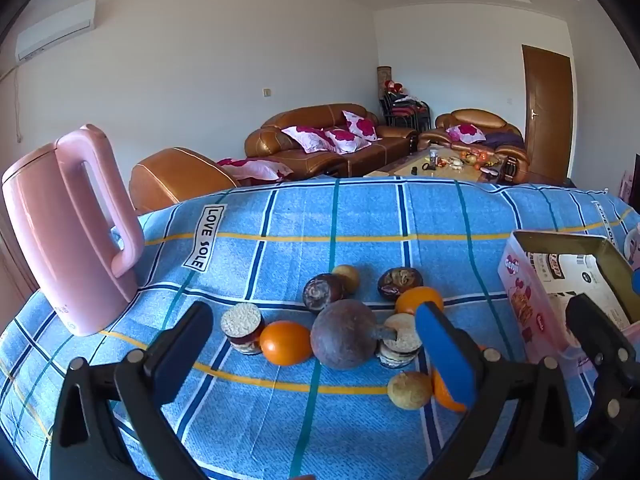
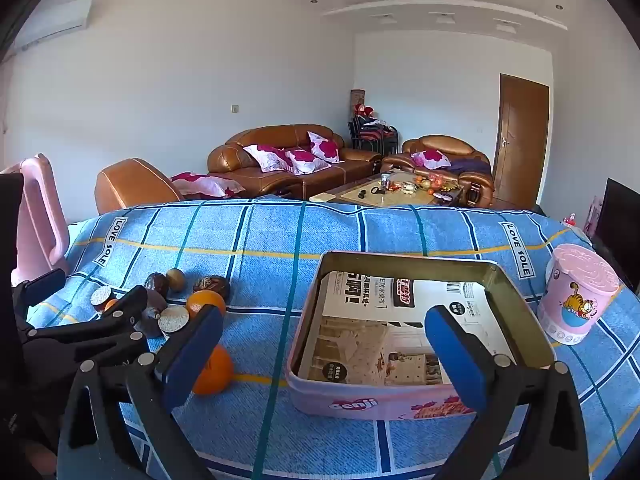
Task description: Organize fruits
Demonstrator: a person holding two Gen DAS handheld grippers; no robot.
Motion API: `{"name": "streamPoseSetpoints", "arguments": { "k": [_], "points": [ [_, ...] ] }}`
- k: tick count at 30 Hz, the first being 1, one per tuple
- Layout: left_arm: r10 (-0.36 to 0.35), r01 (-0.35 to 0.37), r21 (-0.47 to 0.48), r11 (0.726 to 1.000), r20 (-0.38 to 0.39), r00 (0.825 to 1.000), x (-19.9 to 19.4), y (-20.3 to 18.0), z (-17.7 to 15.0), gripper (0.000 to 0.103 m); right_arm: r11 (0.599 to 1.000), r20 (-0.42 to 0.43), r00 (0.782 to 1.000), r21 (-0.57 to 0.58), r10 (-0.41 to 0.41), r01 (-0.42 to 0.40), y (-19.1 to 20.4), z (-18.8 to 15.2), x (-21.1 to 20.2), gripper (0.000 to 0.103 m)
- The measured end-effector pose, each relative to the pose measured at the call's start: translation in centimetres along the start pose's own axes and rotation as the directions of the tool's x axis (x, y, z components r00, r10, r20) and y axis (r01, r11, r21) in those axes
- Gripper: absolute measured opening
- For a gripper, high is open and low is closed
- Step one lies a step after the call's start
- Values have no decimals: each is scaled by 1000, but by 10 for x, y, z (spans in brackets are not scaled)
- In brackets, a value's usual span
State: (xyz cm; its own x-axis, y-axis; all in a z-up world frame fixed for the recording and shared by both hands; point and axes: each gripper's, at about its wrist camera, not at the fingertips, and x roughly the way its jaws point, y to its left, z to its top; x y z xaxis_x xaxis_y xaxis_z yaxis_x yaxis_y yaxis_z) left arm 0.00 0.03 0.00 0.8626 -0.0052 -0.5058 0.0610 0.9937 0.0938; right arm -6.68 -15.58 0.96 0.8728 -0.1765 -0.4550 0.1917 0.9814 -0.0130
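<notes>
From the left wrist camera, the left gripper (image 1: 320, 344) hangs low over a bench draped in a blue checked cloth (image 1: 360, 212), its fingers spread wide and holding nothing. Between them lies a loose cluster of fruit: a large dark purple round fruit with a stub of stem (image 1: 345, 334), a glossy orange (image 1: 285, 343) touching its left side, a second orange (image 1: 418, 299) behind it, two halved fruits with pale cut faces (image 1: 242, 327), wrinkled brown ones further back, and a small tan fruit (image 1: 409, 390) nearest the camera. A tall pink plastic kettle (image 1: 68, 232) stands upright at the left. At the right edge sits a pink rectangular tin box (image 1: 524, 300), open.

From the right wrist camera, the right gripper (image 2: 324, 344) also has its fingers wide apart and empty, poised over the tin box, which holds only printed paper (image 2: 384, 320). The fruit cluster lies well to the left, one orange (image 2: 214, 372) just beside the left finger. A pink cartoon-printed cup (image 2: 576, 296) stands right of the box.
</notes>
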Motion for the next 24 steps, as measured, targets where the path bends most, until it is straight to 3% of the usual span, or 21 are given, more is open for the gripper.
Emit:
{"name": "streamPoseSetpoints", "arguments": {
  "k": [24],
  "points": [
    [-7,7,-25,1000,-25,1000,4,2,-3,103,1000,6,1000,-1,-2,2,1,1,-1,102]
  ]
}}
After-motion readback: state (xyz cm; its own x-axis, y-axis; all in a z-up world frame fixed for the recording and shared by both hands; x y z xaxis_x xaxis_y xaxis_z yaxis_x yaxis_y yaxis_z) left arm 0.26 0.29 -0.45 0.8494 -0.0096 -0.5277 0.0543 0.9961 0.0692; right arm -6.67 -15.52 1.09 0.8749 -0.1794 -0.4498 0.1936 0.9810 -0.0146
